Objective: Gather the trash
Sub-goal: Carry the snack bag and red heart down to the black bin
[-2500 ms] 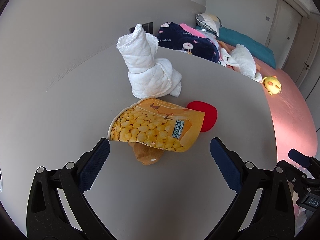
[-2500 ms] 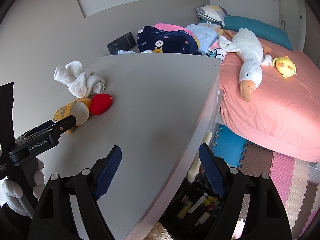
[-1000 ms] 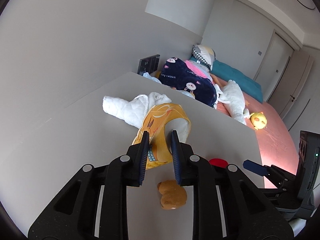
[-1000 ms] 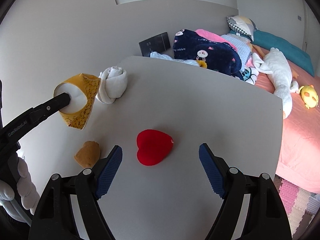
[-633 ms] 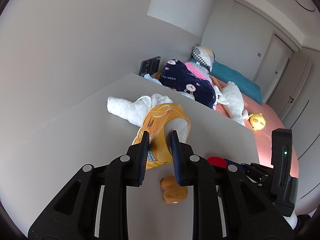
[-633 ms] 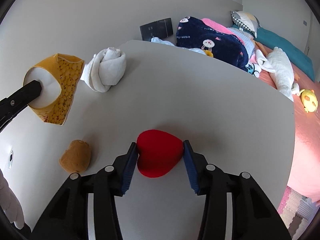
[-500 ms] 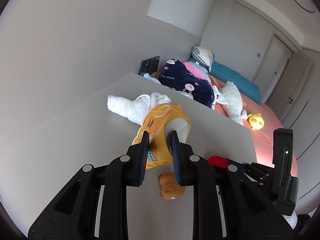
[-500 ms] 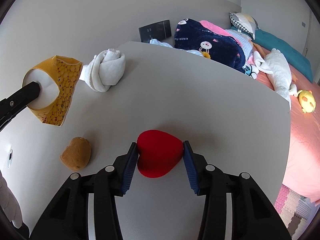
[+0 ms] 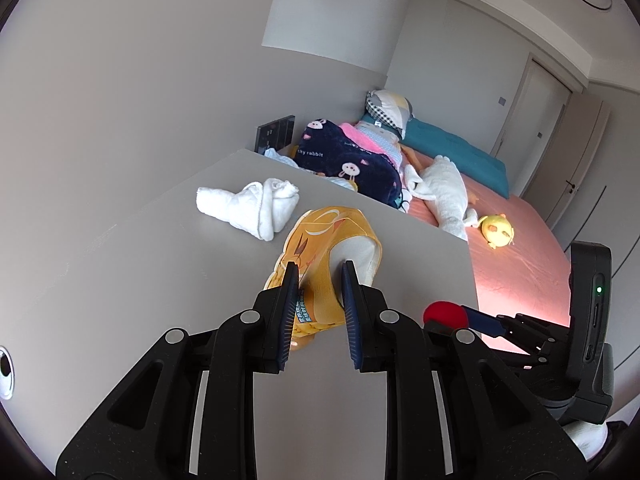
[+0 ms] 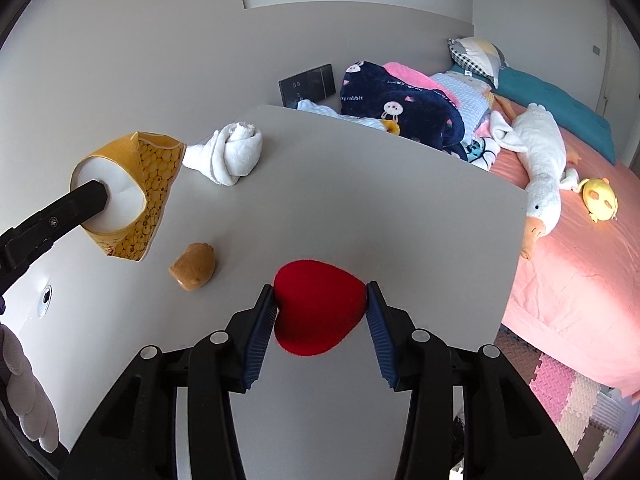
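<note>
Now red heart [image 10: 320, 312] clamped in right tool [image 10: 320, 312]

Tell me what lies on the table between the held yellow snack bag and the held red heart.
A small brown lump lies between snack bag and red heart, in the right wrist view.

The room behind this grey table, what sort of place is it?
Most likely a bedroom at home. A bed with a pink sheet stands right beside the table, with a pillow at its head, a folded rabbit-print blanket and a plush goose lying on it.
</note>
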`<state>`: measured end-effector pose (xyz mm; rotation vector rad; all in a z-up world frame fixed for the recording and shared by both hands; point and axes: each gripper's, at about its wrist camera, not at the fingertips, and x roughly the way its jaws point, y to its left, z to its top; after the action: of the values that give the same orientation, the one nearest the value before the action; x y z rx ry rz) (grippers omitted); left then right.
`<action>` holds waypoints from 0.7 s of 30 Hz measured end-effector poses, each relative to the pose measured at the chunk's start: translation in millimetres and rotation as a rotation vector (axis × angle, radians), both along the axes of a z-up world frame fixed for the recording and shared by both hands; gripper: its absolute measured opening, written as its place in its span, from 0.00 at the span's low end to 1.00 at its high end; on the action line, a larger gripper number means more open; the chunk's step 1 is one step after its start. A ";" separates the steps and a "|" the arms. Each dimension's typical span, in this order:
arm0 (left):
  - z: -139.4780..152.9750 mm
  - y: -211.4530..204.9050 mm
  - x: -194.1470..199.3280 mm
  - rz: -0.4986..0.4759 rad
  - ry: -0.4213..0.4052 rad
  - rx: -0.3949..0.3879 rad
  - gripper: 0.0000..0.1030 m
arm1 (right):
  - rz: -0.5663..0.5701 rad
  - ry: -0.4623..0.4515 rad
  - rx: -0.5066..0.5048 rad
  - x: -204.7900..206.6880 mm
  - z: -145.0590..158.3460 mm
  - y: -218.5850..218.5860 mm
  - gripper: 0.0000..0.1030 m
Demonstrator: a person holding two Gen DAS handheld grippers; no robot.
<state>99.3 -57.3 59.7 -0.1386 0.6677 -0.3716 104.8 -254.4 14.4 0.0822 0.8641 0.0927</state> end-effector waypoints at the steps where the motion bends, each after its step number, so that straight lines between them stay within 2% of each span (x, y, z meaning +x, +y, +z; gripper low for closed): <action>1: 0.7 -1.9 -4.3 -0.003 0.001 -0.002 0.21 | -0.002 -0.001 -0.001 -5.2 1.9 -1.6 0.46; 21: 6.3 -50.5 -74.7 -0.087 0.017 -0.003 0.22 | -0.033 -0.055 0.000 -100.1 31.4 -38.1 0.46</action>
<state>24.6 -107.9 66.0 -0.1165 0.6917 -0.4553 4.8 -292.5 45.8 0.0933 0.8074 0.0640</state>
